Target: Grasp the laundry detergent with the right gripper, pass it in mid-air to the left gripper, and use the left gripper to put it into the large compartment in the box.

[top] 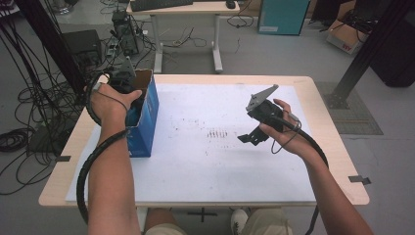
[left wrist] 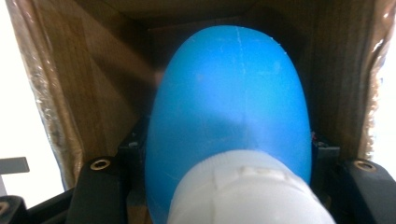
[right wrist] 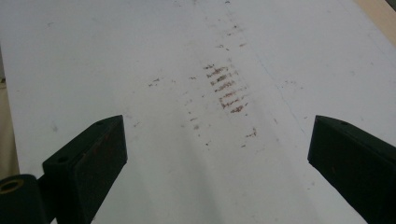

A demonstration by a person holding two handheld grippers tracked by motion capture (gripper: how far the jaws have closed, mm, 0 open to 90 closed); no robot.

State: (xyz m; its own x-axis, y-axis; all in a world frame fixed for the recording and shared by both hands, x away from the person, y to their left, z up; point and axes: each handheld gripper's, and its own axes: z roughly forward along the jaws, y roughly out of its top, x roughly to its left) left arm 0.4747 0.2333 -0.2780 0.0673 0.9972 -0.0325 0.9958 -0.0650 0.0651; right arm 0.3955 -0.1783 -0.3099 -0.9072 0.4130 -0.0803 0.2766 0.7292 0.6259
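Right gripper [top: 252, 137]: hovers over the white mat [right wrist: 140, 56], jaws spread wide and empty, parked clear so the left hand can work.
Left gripper [top: 128, 93]: reaches down into the open box, jaws closed on the bottle's sides to carry it.
Blue bottle [left wrist: 231, 107]: white cap toward the camera, body pointing into the box.
Blue cardboard box [top: 147, 115]: stands at the table's left, top open.

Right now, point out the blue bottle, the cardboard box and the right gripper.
blue bottle [left wrist: 233, 98]: left gripper view, on its rounded blue body, above the white cap.
cardboard box [top: 147, 120]: high view, on its blue outer side wall.
right gripper [right wrist: 217, 154]: right gripper view, midway between its open black jaws.
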